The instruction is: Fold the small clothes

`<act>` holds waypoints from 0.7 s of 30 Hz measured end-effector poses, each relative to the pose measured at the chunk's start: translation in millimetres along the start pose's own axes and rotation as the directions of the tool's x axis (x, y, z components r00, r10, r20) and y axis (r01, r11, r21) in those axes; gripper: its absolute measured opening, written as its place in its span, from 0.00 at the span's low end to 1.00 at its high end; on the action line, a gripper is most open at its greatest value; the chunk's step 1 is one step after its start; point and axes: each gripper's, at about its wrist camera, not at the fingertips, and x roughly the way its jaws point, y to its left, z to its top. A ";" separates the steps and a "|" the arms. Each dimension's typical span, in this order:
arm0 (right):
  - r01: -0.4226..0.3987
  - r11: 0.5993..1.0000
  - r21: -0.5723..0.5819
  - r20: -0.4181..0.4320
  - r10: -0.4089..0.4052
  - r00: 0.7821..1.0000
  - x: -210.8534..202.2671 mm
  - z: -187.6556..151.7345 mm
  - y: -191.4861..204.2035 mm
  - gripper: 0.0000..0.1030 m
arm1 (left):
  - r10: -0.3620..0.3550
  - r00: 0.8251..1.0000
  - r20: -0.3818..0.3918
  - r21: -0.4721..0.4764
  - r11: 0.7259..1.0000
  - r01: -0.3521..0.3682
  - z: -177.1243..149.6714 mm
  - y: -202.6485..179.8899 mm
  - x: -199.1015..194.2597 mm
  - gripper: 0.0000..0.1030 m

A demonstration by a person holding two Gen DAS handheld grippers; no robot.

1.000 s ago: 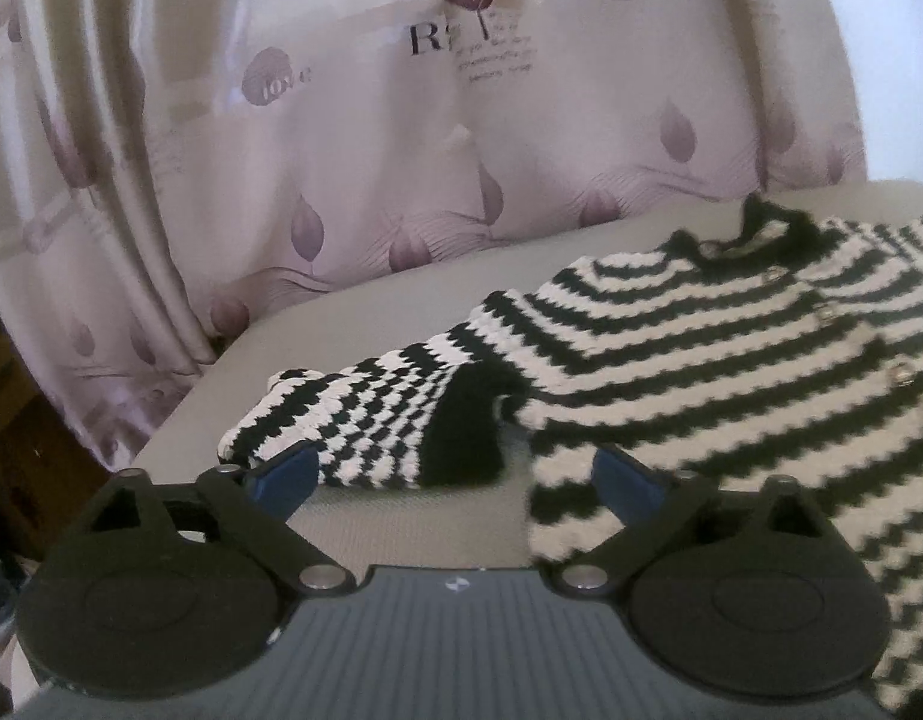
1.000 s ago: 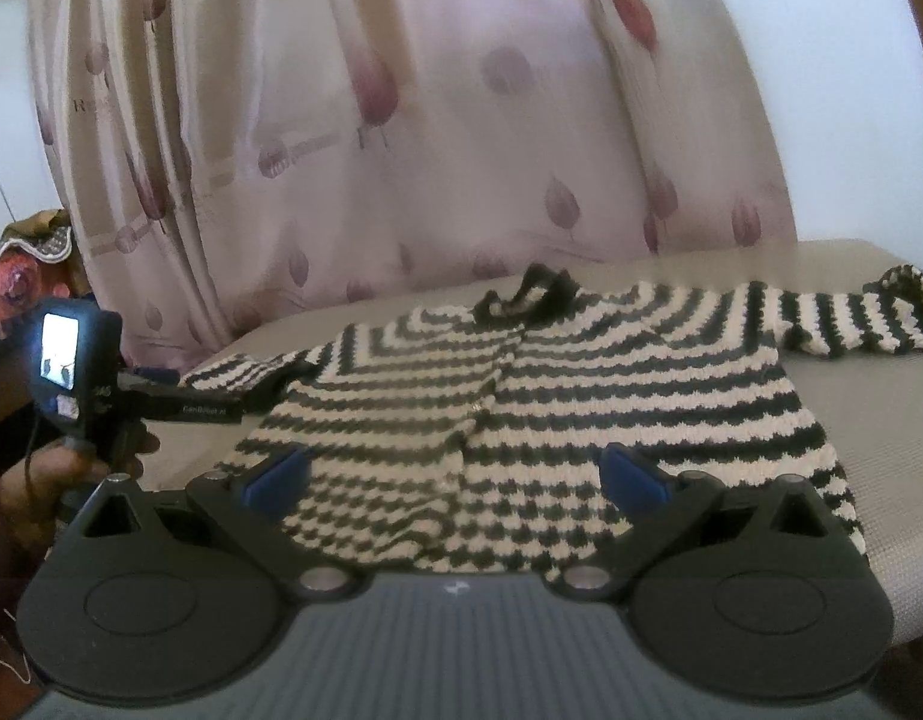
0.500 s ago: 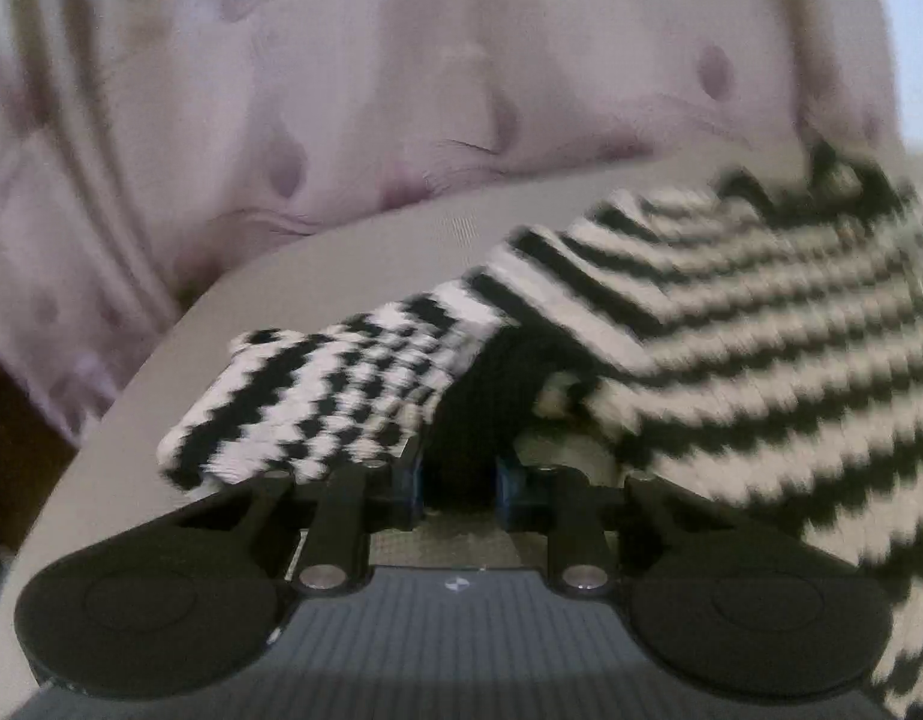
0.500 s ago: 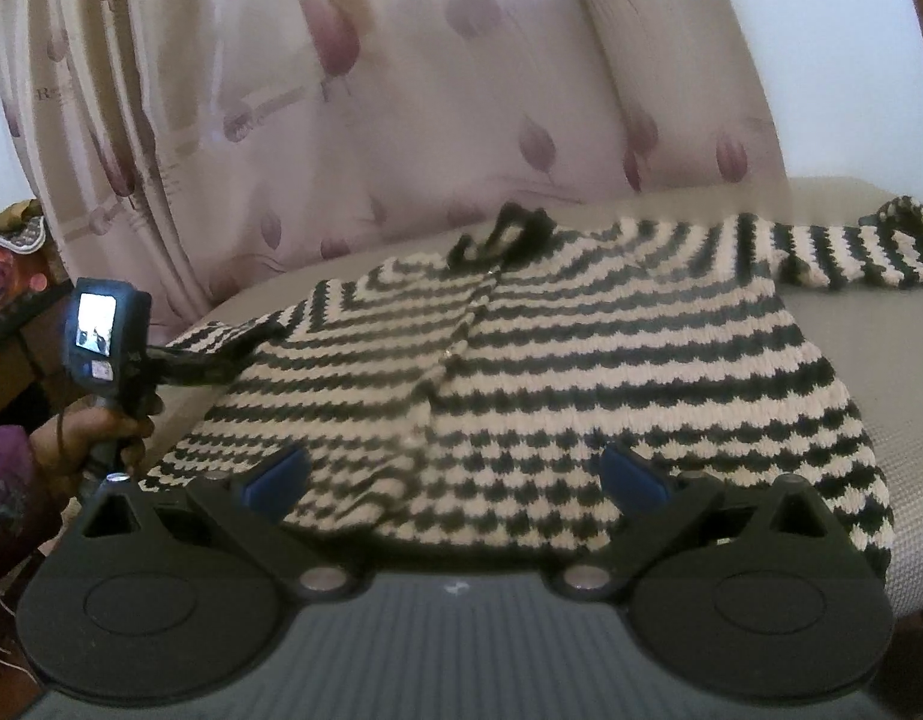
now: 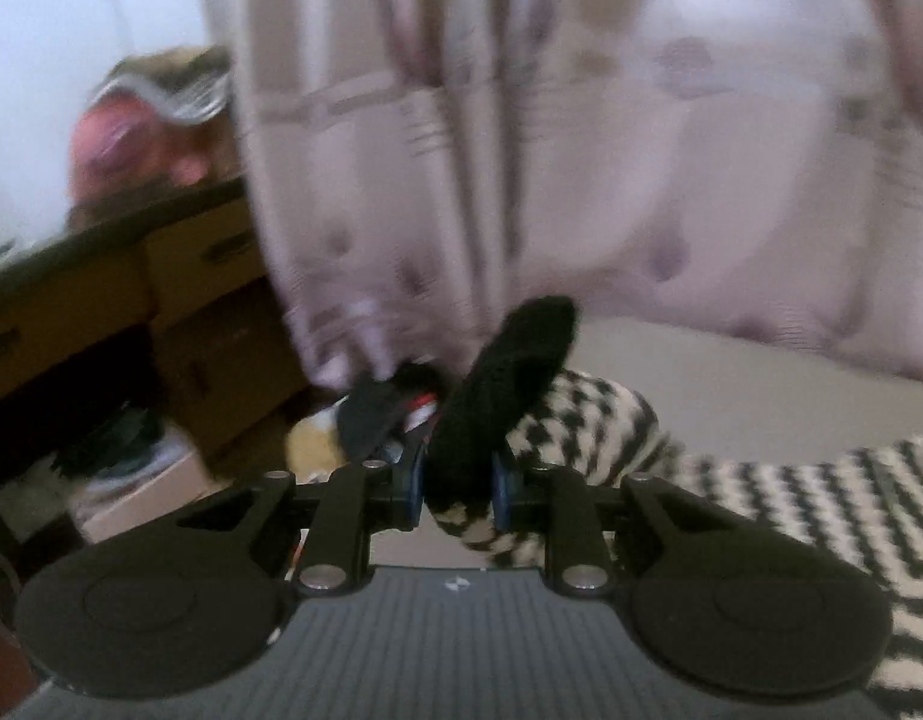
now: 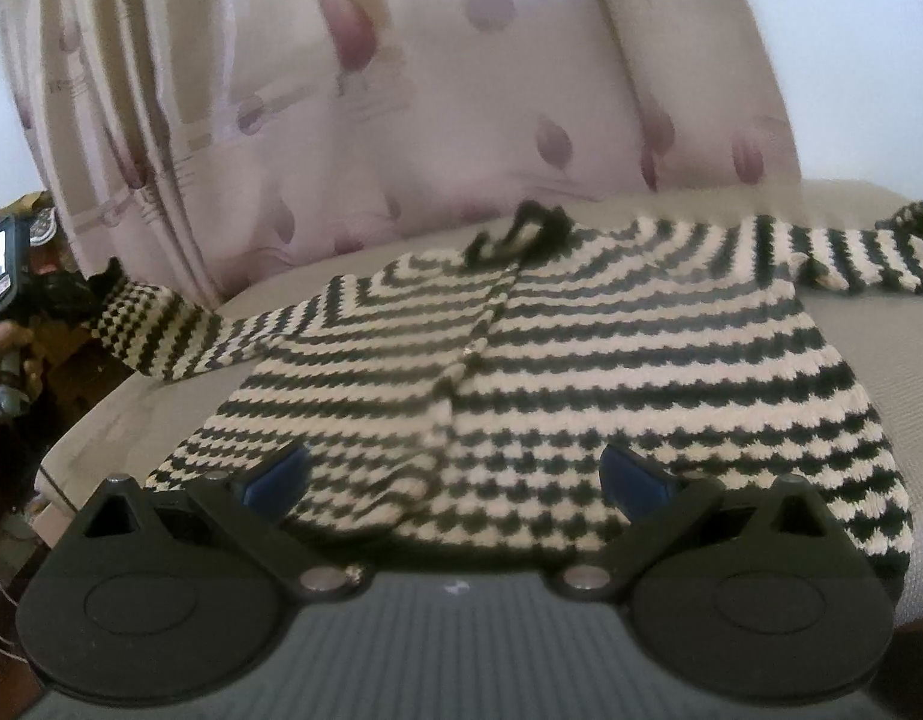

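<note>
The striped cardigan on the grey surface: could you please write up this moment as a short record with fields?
garment: black-and-cream striped knit cardigan, spread front up
surface: grey padded surface
left gripper: shut on the black sleeve cuff, sleeve lifted off the surface
right gripper: open, over the hem, holding nothing
other sleeve: lying flat, stretched outward
background: leaf-print curtain

Pale pink curtain (image 6: 401, 108) with mauve leaf prints hangs behind, falling in folds at left. Grey padded surface (image 6: 845, 360) below it. White wall (image 5: 71, 48) at upper left. Brown cardboard boxes (image 5: 209, 324) stacked under a dark shelf edge, blurred. Pink, indistinct object (image 5: 131, 144) on top. Clutter on floor, too blurred to identify.
</note>
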 end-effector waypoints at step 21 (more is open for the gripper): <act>0.246 0.969 0.024 0.201 -0.246 0.948 -43.0 26.4 -57.4 1.00 | -0.055 0.999 0.003 -0.031 0.998 0.055 -39.4 -16.1 -54.5 0.89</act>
